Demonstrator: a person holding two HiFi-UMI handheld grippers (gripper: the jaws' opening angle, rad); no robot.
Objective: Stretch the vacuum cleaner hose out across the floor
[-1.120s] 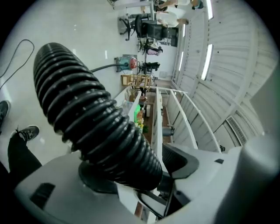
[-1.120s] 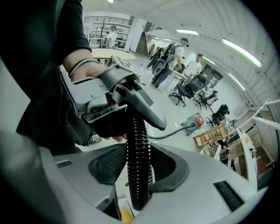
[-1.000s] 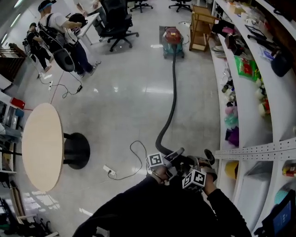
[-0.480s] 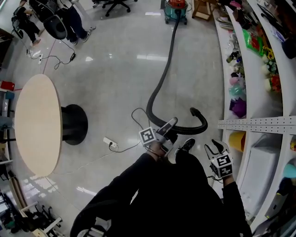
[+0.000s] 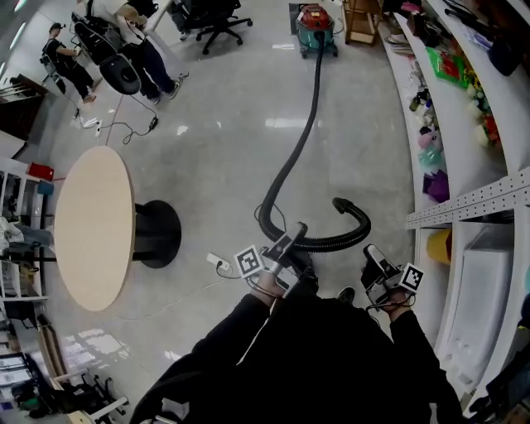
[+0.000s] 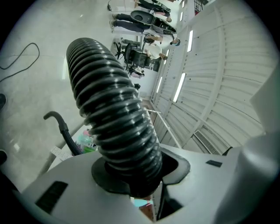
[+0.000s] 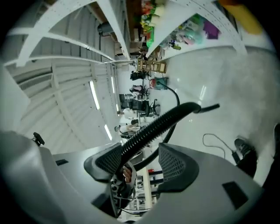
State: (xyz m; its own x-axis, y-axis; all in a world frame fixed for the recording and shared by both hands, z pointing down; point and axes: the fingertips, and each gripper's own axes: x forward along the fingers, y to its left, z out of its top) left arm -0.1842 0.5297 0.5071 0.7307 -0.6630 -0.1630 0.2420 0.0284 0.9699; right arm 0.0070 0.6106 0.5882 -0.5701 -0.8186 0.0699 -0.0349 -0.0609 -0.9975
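The black ribbed hose (image 5: 306, 132) runs from the red and teal vacuum cleaner (image 5: 315, 25) down the floor, bends at my feet and hooks right to its free end (image 5: 339, 203). My left gripper (image 5: 290, 240) is shut on the hose near the bend after its jaws have just been closing. In the left gripper view the hose (image 6: 109, 105) fills the gap of the left gripper (image 6: 131, 188). My right gripper (image 5: 370, 252) hangs to the right, apart from the hose. Its jaws have just been opening. In the right gripper view the hose (image 7: 162, 122) shows past the right gripper (image 7: 144, 164), with nothing pressed.
A round wooden table (image 5: 91, 224) on a black base stands at the left. White shelves (image 5: 464, 207) with goods line the right side. A power strip with a thin cable (image 5: 219, 265) lies beside my left gripper. People (image 5: 124, 41) and an office chair (image 5: 211, 21) are far off.
Both grippers were together at the hose; the right one has let go and swung out to the right. The left one still carries the hose, which now loops rightward on the floor.
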